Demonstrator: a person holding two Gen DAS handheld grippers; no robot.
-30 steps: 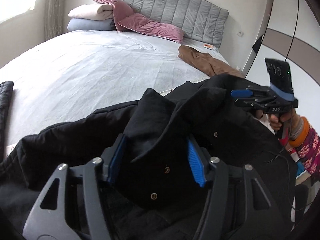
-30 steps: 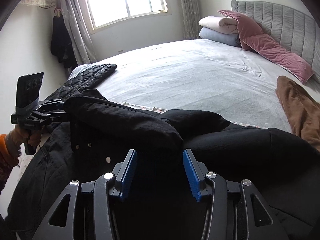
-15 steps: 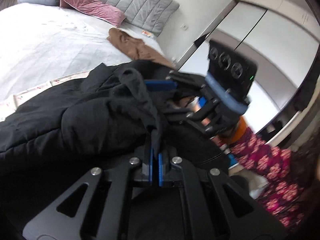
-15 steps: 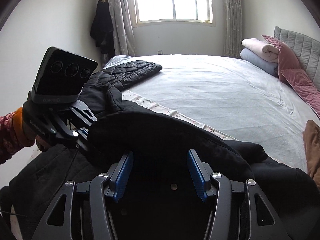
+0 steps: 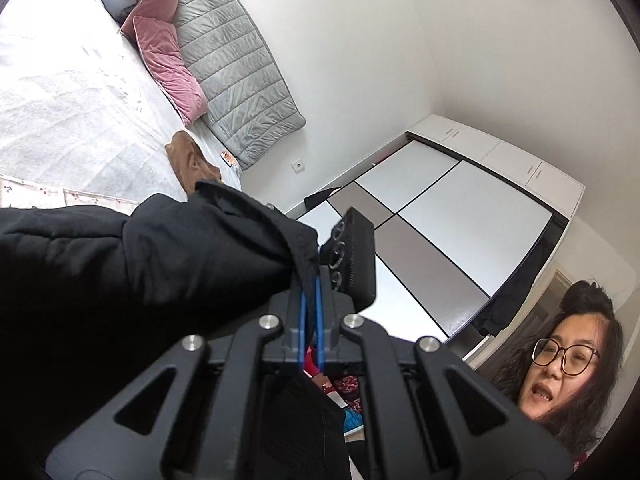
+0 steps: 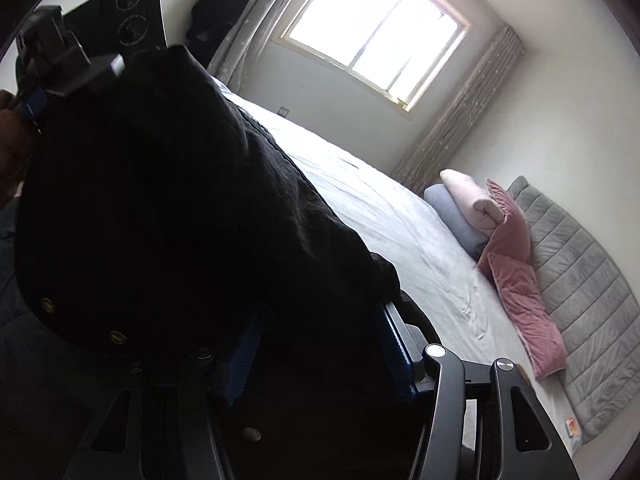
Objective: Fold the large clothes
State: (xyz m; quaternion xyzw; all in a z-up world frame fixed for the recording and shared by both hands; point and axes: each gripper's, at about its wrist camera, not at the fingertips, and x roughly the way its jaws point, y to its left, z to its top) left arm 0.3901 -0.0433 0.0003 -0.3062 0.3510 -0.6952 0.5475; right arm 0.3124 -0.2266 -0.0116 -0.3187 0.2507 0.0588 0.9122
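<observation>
A large black padded coat point(image 5: 140, 272) with snap buttons lies bunched at the foot of the bed. My left gripper point(image 5: 310, 304) is shut on a thin edge of the coat, held up level. The right gripper's camera block point(image 5: 354, 258) sits just beyond that pinch, its fingers hidden by cloth. In the right wrist view the coat point(image 6: 160, 220) fills the left half. My right gripper point(image 6: 320, 354) is closing on a thick fold of it that lies between the blue pads point(image 6: 394, 352). The left gripper point(image 6: 100, 72) grips the coat's far upper end.
The bed point(image 6: 400, 220) with a pale sheet stretches behind, with pink pillows point(image 6: 520, 288), folded blankets point(image 6: 460, 208) and a grey headboard point(image 5: 236, 80). A brown garment point(image 5: 188, 160) lies near the headboard. A wardrobe point(image 5: 460, 216) and a person point(image 5: 568, 368) are close on the right.
My left gripper went from open to shut on the coat's edge, then rolled and swung toward the wardrobe. My right gripper rolled, moved closer, and its jaws narrowed around the coat.
</observation>
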